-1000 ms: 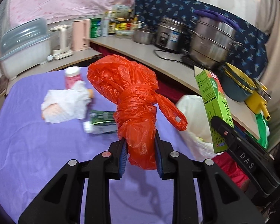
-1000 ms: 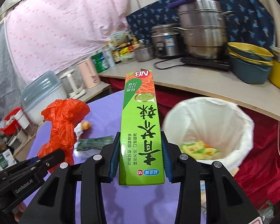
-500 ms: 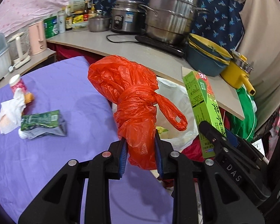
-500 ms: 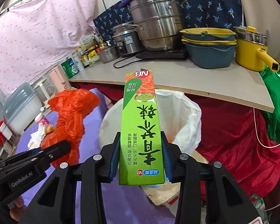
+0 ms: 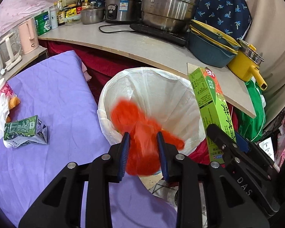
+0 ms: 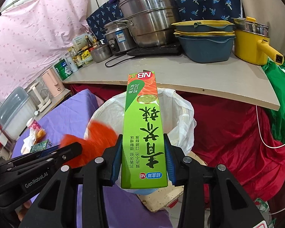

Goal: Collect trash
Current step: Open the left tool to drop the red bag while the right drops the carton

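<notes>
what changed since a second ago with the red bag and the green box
Both grippers swung from the purple table to the white-lined bin. The left gripper jaws are opening and the blurred red bag slips between them. The right gripper still clamps the green box.

Steamer pot [image 6: 152, 17]: polished metal, glossy. Green box [image 6: 144, 131]: smooth printed cardboard, slight sheen. Bin liner [image 5: 157, 95]: thin white plastic film, crinkled. Table cover [image 5: 53, 98]: matt purple cloth. Counter [image 6: 180, 76]: matt board.
</notes>
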Demonstrator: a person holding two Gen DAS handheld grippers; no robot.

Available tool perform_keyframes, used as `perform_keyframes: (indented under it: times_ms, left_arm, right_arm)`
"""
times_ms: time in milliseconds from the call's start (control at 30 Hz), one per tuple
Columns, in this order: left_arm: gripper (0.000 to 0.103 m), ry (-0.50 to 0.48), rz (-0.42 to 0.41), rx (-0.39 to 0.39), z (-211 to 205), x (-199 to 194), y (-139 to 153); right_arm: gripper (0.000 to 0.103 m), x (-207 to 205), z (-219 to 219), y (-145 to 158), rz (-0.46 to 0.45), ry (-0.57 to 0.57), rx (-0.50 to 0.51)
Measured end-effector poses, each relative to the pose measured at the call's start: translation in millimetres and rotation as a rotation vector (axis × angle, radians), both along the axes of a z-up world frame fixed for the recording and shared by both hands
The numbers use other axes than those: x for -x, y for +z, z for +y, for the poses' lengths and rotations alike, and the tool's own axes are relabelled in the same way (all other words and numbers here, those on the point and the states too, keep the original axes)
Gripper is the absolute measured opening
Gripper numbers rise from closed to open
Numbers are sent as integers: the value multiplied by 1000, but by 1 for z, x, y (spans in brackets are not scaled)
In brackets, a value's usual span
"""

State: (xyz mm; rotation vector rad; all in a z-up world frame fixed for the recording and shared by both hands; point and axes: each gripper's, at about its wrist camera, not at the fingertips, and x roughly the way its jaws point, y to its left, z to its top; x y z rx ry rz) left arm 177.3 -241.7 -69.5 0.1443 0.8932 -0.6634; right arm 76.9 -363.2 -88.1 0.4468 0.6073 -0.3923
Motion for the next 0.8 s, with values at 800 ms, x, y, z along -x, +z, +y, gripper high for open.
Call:
perform_keyframes:
  times_ms: [800]
  left_arm:
    - [54,181,-61,19,75,-20,10]
  right_arm:
    - [45,-32,19,7,-2,17,3]
